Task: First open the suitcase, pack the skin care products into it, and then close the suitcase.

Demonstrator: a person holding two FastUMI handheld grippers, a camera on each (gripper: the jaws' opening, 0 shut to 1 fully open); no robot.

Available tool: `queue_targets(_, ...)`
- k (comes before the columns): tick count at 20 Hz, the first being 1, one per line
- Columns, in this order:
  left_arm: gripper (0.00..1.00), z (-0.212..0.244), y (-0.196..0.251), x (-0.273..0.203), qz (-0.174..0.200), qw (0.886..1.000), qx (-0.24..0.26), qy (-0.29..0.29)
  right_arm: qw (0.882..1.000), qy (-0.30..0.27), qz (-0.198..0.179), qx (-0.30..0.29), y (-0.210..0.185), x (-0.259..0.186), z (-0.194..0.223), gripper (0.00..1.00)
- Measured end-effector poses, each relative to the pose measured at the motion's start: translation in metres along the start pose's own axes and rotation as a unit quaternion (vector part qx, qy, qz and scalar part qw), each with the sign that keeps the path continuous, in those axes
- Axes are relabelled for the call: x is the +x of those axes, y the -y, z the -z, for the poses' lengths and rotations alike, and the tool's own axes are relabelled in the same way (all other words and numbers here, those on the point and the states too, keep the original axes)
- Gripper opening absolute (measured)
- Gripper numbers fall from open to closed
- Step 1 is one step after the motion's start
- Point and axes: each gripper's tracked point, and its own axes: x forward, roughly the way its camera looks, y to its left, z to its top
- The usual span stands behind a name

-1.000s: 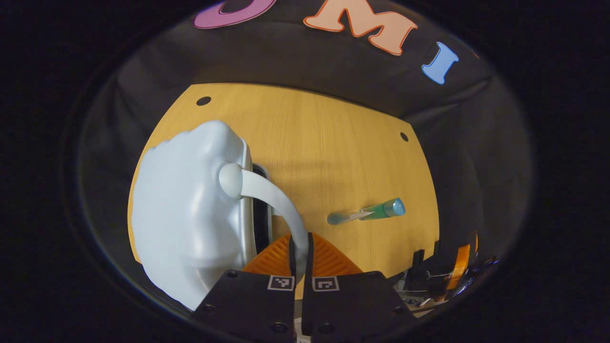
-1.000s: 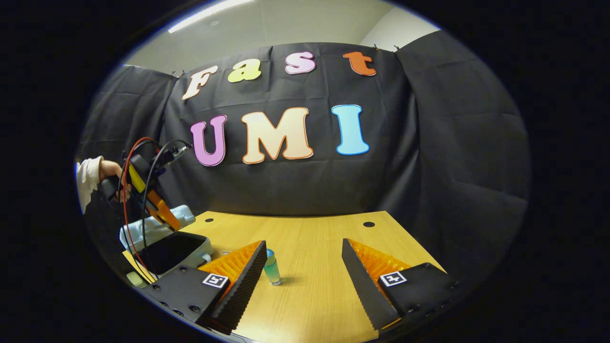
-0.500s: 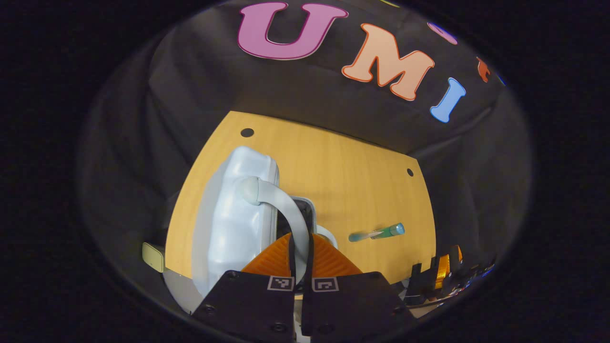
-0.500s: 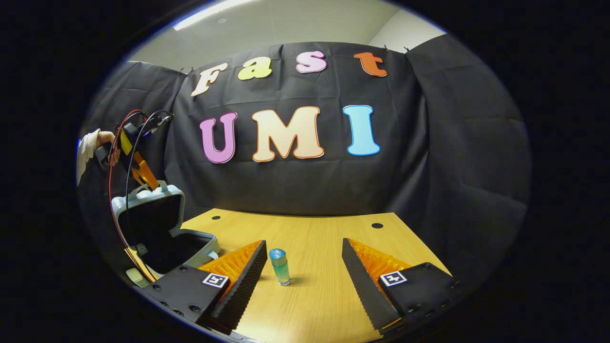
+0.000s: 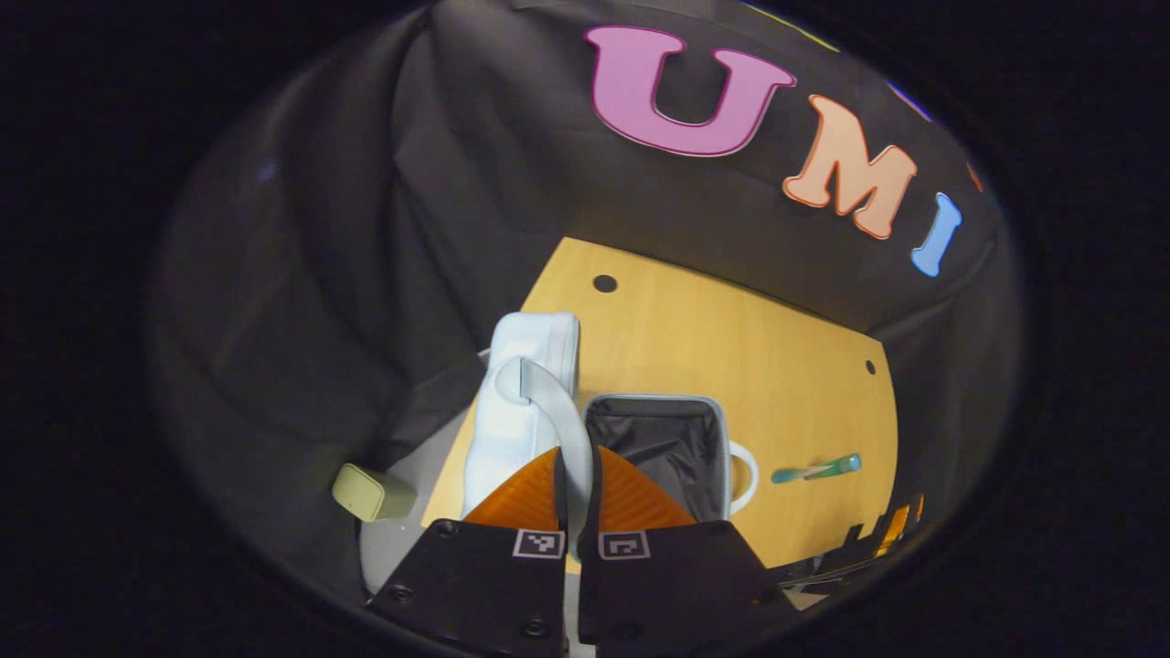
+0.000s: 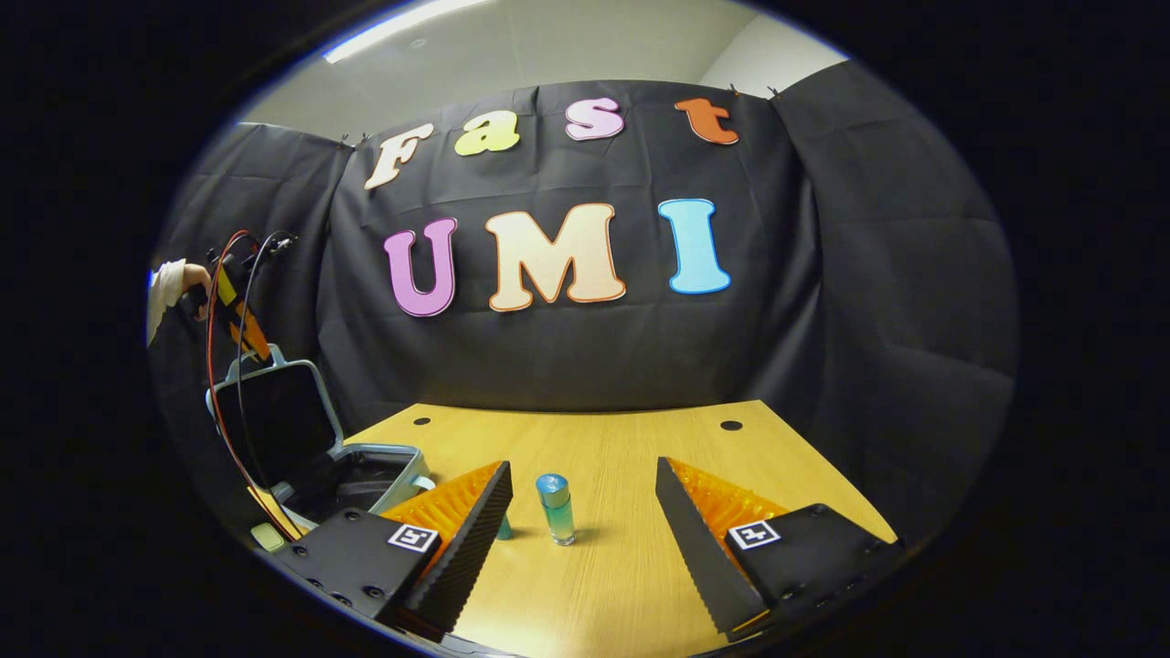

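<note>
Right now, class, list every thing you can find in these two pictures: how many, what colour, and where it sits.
Suitcase: one, pale blue, table's left end, lid raised upright, dark lining.
Suitcase handle: one, pale, on the lid's edge.
Bottle: one, blue-green, upright on the table.
Table: one, light wood.
Small block: one, pale yellow-green, beside the suitcase, off the table.
Left gripper: one, shut on the suitcase handle.
Right gripper: one, open, low over the table.
Hand: one, holding the left gripper.

no readable text, labels or numbers
</note>
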Motion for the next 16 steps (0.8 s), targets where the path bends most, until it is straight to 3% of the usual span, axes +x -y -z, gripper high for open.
queue_targets(7, 0.00, 0.041, -0.122, 0.019, -0.099, 0.994, -0.030, -0.021, 1.000, 0.004, -0.009, 0.015, -0.025, -0.005, 0.000, 0.99)
queue_targets(16, 0.00, 0.120, -0.183, 0.088, -0.120, 0.985, -0.101, -0.076, 1.000, 0.000, -0.009, 0.011, -0.043, -0.012, -0.001, 0.99)
